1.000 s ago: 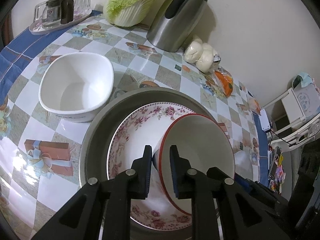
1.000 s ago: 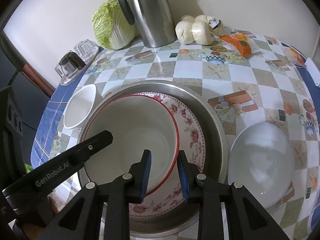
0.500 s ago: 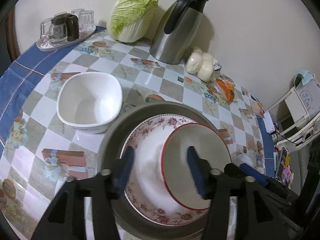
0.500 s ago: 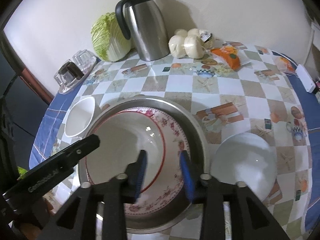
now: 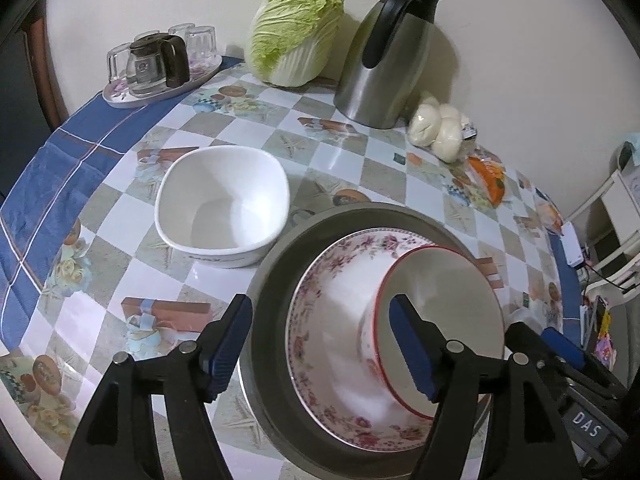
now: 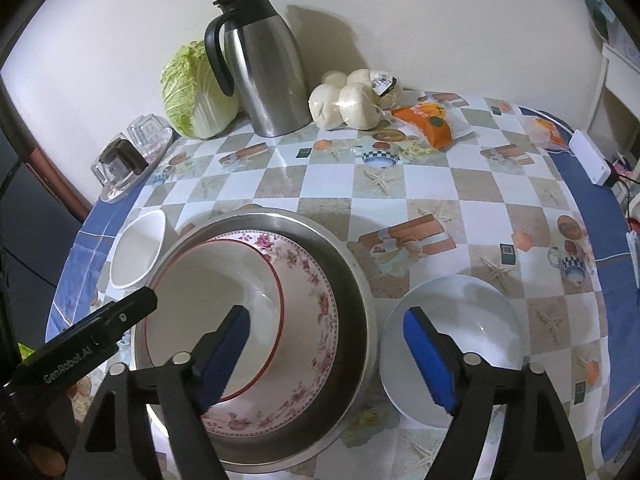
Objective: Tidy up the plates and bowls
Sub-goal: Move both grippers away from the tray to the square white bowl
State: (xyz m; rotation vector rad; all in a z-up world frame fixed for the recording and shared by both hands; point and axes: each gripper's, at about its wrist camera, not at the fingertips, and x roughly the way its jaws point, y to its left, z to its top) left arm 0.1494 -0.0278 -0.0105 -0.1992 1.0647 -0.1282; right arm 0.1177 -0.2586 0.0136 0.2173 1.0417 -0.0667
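A steel basin holds a floral-rimmed bowl, and a red-rimmed bowl rests tilted inside that. My left gripper hovers above the stack. Its jaws are opening, and the pads touch nothing. In the right wrist view the same basin, floral bowl and red-rimmed bowl lie under my right gripper. Its jaws are also opening and hold nothing. A white square bowl stands left of the basin. A white round bowl stands right of it.
Along the wall stand a cabbage, a steel jug, bagged buns and a tray of glassware. An orange packet and a white box lie at the right. The left gripper's black body crosses the right view's lower left.
Both grippers were shut on the red-rimmed bowl's rim. They have let go, spread their jaws wide and drawn back a little. The bowl stays in the floral bowl.
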